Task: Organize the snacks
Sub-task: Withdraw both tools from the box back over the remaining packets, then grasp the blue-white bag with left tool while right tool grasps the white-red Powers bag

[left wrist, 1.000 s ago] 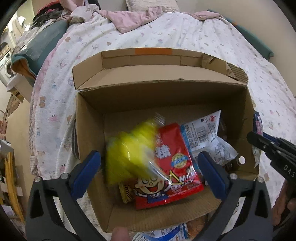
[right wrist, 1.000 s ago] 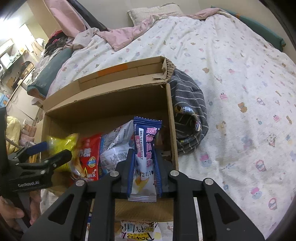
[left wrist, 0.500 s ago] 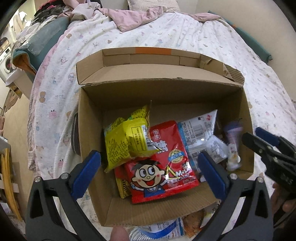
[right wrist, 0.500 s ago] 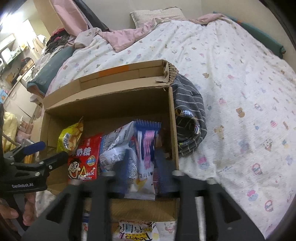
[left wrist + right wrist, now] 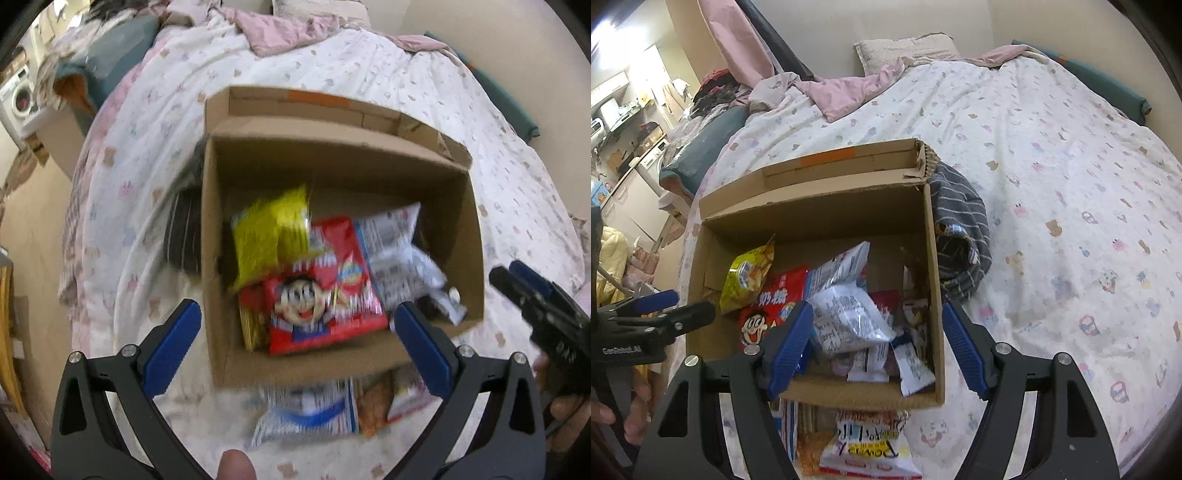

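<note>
An open cardboard box [image 5: 476, 236] [image 5: 932, 266] sits on the bed. Inside lie a yellow snack bag [image 5: 269, 232] [image 5: 748, 271], a red candy bag with a cartoon face [image 5: 317, 291] [image 5: 768, 310], white packets [image 5: 399, 258] [image 5: 846, 314] and a small packet [image 5: 912, 365] at the right wall. My left gripper [image 5: 295, 328] is open and empty above the box's near edge. My right gripper [image 5: 877, 343] is open and empty above the box's near right part. More snack packs [image 5: 314, 410] [image 5: 868, 443] lie on the bed in front of the box.
A striped dark garment [image 5: 964, 236] lies against the box's right side. The patterned bedsheet [image 5: 1071, 221] spreads to the right and behind. A pink blanket [image 5: 842, 92] and pillow [image 5: 905, 51] are at the far end. The bed's left edge drops to the floor [image 5: 29, 229].
The yellow bag dropped from my left gripper into the box. My right gripper opened and let the blue-topped packet fall into the box. Both grippers pulled back.
</note>
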`<action>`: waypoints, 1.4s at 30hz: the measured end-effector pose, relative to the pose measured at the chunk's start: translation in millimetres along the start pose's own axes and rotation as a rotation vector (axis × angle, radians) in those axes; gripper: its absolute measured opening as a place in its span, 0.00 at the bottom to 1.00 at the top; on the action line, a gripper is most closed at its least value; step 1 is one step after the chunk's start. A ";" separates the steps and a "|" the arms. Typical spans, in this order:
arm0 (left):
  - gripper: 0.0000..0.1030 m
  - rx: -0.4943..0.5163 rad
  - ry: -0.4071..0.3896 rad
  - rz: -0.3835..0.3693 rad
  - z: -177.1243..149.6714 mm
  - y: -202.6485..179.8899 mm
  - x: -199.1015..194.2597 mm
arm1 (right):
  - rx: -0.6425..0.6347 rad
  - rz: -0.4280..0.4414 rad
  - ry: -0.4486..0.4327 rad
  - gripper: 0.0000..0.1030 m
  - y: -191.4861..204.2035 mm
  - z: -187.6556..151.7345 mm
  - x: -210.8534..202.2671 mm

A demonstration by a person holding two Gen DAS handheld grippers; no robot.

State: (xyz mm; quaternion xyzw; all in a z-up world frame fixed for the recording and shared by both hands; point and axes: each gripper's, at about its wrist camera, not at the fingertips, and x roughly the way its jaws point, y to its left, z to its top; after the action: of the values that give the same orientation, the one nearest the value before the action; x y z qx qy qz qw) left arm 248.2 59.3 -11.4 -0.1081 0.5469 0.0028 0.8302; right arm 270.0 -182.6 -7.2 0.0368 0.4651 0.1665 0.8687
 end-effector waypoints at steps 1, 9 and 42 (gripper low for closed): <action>1.00 -0.004 0.011 -0.003 -5.6 2.1 -0.7 | 0.002 -0.003 -0.002 0.73 -0.5 -2.5 -2.9; 1.00 -0.018 0.108 0.006 -58.9 10.7 7.4 | 0.084 0.017 0.029 0.73 -10.8 -42.4 -26.7; 0.83 -0.011 0.303 0.030 -99.2 -36.4 108.2 | 0.141 -0.024 0.167 0.83 -37.5 -105.3 -26.3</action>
State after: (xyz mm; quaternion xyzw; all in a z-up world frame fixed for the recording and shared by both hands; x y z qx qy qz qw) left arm 206.1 -6.6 -140.8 -0.1036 0.6673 0.0016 0.7376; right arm 179.7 -236.0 -54.0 0.0784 0.5468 0.1256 0.8241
